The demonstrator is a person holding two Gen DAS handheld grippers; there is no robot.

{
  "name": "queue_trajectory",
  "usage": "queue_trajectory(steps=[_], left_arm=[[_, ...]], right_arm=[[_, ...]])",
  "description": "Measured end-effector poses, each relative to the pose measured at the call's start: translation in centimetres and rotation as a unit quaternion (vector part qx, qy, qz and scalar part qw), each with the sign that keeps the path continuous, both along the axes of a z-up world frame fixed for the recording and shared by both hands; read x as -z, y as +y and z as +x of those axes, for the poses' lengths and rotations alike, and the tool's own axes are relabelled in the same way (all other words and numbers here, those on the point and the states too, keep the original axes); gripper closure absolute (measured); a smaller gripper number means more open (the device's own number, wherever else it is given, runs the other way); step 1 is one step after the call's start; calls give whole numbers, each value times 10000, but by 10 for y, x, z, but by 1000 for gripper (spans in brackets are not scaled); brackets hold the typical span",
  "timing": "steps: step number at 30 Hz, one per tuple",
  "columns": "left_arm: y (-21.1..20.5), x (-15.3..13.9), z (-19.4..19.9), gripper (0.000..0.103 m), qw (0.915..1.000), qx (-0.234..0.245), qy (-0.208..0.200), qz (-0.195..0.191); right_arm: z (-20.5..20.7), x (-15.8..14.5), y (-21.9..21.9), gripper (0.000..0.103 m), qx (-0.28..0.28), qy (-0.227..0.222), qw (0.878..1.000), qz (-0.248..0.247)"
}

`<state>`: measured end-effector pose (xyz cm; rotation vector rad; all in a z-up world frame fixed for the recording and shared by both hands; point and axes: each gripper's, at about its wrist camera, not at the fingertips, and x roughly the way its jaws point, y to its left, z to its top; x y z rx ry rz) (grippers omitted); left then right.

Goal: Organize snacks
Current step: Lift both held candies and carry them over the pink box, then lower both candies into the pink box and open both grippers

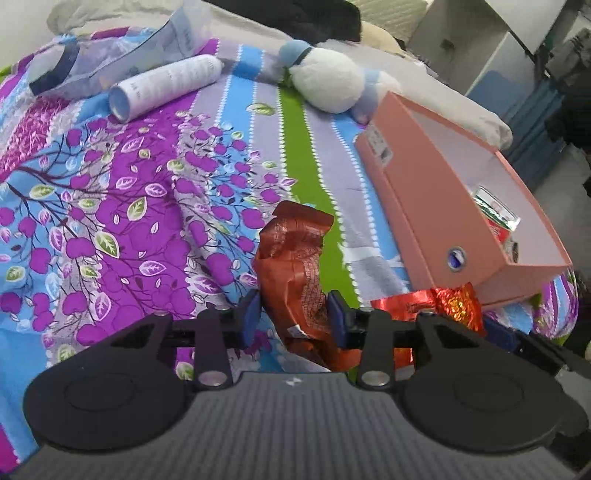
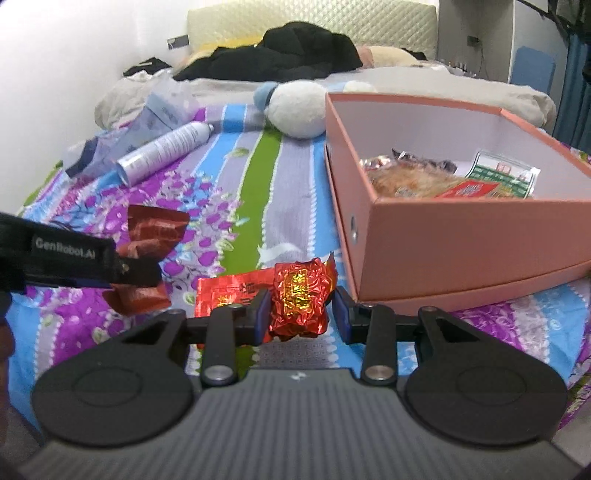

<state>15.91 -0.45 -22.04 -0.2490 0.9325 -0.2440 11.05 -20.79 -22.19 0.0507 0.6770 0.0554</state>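
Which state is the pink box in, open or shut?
Open: the pink box has no lid on, and snack packets show inside.

Bedroom in a home. Everything sits on a bed point(image 2: 280, 173) with a floral, striped sheet in purple, blue and green. Padded cream headboard point(image 2: 314, 22) against a white wall at the far edge. Black clothes point(image 2: 295, 51) heaped near the headboard, cream pillow point(image 2: 391, 55) beside them. White-and-blue plush toy point(image 2: 299, 107) mid-bed, spray can point(image 2: 166, 151) lying on its side toward the left edge. Pink cardboard box point(image 2: 443, 240) with snack packets at the right edge. White furniture and a blue curtain point(image 2: 576, 74) beyond the bed's right side.
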Motion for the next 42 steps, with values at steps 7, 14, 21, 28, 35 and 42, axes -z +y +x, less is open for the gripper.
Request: queue_trajectory(steps=[7, 14, 21, 28, 35, 42], left_arm=[[-1, -33, -19, 59, 9997, 165, -176, -24], [-9, -69, -35, 59, 9986, 313, -403, -108], [-24, -99, -53, 58, 9964, 538, -632, -188], [-38, -118, -71, 58, 9937, 777, -792, -128], [-51, -123, -74, 59, 9921, 927, -819, -184], [-81, -120, -43, 58, 9895, 1170, -829, -172]], right_arm=[[-19, -30, -7, 64, 84, -208, 9997, 67], [-34, -61, -18, 64, 172, -462, 9987, 112], [-50, -86, -30, 64, 306, -714, 9969, 146], [-68, -96, -41, 64, 411, -783, 9960, 123], [-79, -101, -54, 64, 597, -763, 9951, 173], [-69, -102, -78, 64, 822, -811, 9931, 196]])
